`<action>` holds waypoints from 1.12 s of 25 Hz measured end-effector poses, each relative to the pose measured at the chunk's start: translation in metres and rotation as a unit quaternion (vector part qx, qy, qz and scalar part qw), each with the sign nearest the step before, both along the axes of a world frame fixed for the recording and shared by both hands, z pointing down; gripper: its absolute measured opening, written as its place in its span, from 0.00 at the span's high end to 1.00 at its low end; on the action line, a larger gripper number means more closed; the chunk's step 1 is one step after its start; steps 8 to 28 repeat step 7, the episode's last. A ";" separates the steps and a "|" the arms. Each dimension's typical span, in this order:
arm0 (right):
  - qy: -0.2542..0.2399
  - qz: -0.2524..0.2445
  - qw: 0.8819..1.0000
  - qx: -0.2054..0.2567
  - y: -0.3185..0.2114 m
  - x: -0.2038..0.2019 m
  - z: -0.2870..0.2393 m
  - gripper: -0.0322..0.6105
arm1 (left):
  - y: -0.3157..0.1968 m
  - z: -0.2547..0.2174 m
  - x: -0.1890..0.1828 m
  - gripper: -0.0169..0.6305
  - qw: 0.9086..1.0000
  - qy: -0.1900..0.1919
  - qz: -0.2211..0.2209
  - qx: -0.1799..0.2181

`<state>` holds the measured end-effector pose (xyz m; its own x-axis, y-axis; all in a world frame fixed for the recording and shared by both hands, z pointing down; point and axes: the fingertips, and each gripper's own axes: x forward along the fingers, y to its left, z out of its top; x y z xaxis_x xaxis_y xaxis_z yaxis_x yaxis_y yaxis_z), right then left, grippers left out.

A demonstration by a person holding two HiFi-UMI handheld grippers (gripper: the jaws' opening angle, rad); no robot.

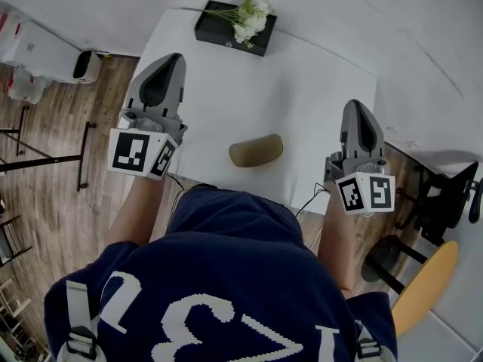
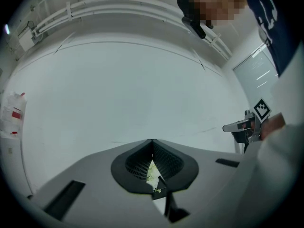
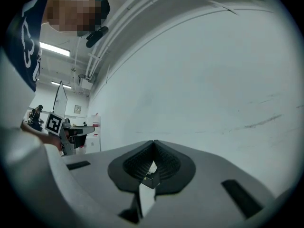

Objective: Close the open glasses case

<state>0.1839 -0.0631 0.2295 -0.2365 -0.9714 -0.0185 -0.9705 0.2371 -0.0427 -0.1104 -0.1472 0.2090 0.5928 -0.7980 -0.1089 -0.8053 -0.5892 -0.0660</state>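
White table [image 1: 317, 89] bears glasses case [image 1: 256, 151] — wood floor [image 1: 53, 119].

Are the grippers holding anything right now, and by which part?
Nothing: left gripper and right gripper are shut and empty; the glasses case lies on the table.

— What colour is the glasses case [image 1: 256, 151]?
— Plain olive-brown, on a white worktop [image 1: 317, 89].
— And at the top of the frame?
— A black box [image 1: 223, 30] with white flowers [image 1: 253, 15] on green stems.
— The tools?
— The left gripper [image 1: 176, 56] and the right gripper [image 1: 353, 103] are both grey, with black-and-white square markers on their cubes.
— Lower down?
— A navy shirt [image 1: 241, 277] with white numerals, a brown wood-grain floor [image 1: 53, 194] at left, and a yellow chair seat [image 1: 426, 281] at lower right.
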 end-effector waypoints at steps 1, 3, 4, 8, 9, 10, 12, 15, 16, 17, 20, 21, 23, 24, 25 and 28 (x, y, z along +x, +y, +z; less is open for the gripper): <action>0.001 0.002 1.000 -0.001 0.000 0.001 0.001 0.91 | 0.000 0.001 0.000 0.95 1.000 -0.001 0.000 -0.002; 0.005 0.005 1.000 -0.003 0.000 0.002 0.002 0.91 | -0.001 0.004 -0.001 0.95 1.000 0.000 0.000 -0.004; 0.007 0.004 1.000 -0.003 0.000 0.002 0.002 0.92 | -0.001 0.005 -0.001 0.95 1.000 0.001 0.001 -0.005; 0.011 0.002 1.000 -0.002 -0.002 0.001 0.002 0.91 | -0.002 0.007 -0.001 0.95 1.000 0.005 0.001 -0.008; 0.011 0.002 1.000 -0.002 -0.002 0.001 0.002 0.91 | -0.002 0.007 -0.001 0.95 1.000 0.005 0.001 -0.008; 0.011 0.002 1.000 -0.002 -0.002 0.001 0.002 0.91 | -0.002 0.007 -0.001 0.95 1.000 0.005 0.001 -0.008; 0.011 0.002 1.000 -0.002 -0.002 0.001 0.002 0.91 | -0.002 0.007 -0.001 0.95 1.000 0.005 0.001 -0.008; 0.011 0.002 1.000 -0.002 -0.002 0.001 0.002 0.91 | -0.002 0.007 -0.001 0.95 1.000 0.005 0.001 -0.008; 0.011 0.002 1.000 -0.002 -0.002 0.001 0.002 0.91 | -0.002 0.007 -0.001 0.95 1.000 0.005 0.001 -0.008; 0.011 0.002 1.000 -0.002 -0.002 0.001 0.002 0.91 | -0.002 0.007 -0.001 0.95 1.000 0.005 0.001 -0.008; 0.011 0.002 1.000 -0.002 -0.002 0.001 0.002 0.91 | -0.002 0.007 -0.001 0.95 1.000 0.005 0.001 -0.008; 0.011 0.002 1.000 -0.002 -0.002 0.001 0.002 0.91 | -0.002 0.007 -0.001 0.95 1.000 0.005 0.001 -0.008; 0.011 0.002 1.000 -0.002 -0.002 0.001 0.002 0.91 | -0.002 0.007 -0.001 0.95 1.000 0.005 0.001 -0.008; 0.011 0.002 1.000 -0.002 -0.002 0.001 0.002 0.91 | -0.002 0.007 -0.001 0.95 1.000 0.005 0.001 -0.008; 0.011 0.002 1.000 -0.002 -0.002 0.001 0.002 0.91 | -0.002 0.007 -0.001 0.95 1.000 0.005 0.001 -0.008; 0.011 0.002 1.000 -0.002 -0.002 0.001 0.002 0.91 | -0.002 0.007 -0.001 0.95 1.000 0.005 0.001 -0.008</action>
